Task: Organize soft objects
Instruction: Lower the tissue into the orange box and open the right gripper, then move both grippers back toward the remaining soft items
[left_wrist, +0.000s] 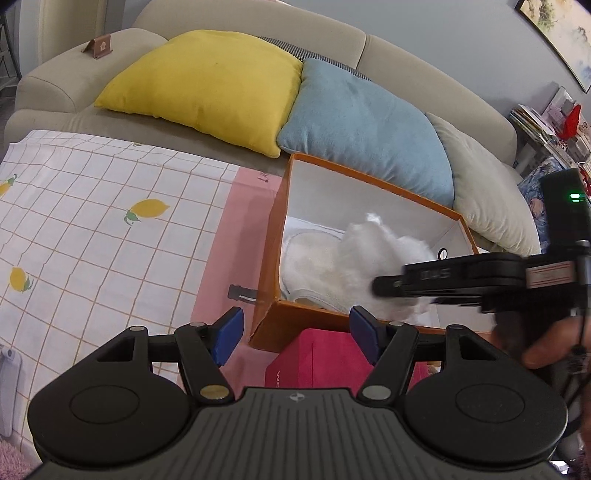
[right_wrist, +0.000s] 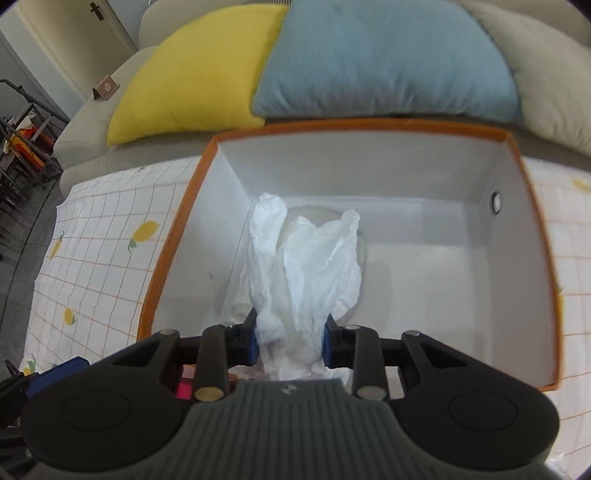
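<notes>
An orange box (left_wrist: 369, 177) with white inner walls stands on a lemon-print cloth (left_wrist: 92, 229). My right gripper (right_wrist: 290, 341) is shut on a crumpled white sheet (right_wrist: 306, 266) and holds it over the left part of the box (right_wrist: 173, 236). In the left wrist view that gripper (left_wrist: 388, 286) reaches in from the right, with the white sheet (left_wrist: 380, 251) blurred above a cream fluffy item (left_wrist: 310, 254) lying in the box. My left gripper (left_wrist: 295, 325) stands open and empty at the box's near left corner.
Yellow (left_wrist: 207, 81), blue (left_wrist: 365, 122) and beige (left_wrist: 484, 192) cushions lean on the sofa behind the box. A pink-red box (left_wrist: 325, 362) sits under my left gripper. A small black object (left_wrist: 240, 293) lies on the cloth's pink border. A hand (left_wrist: 546, 347) grips the right tool.
</notes>
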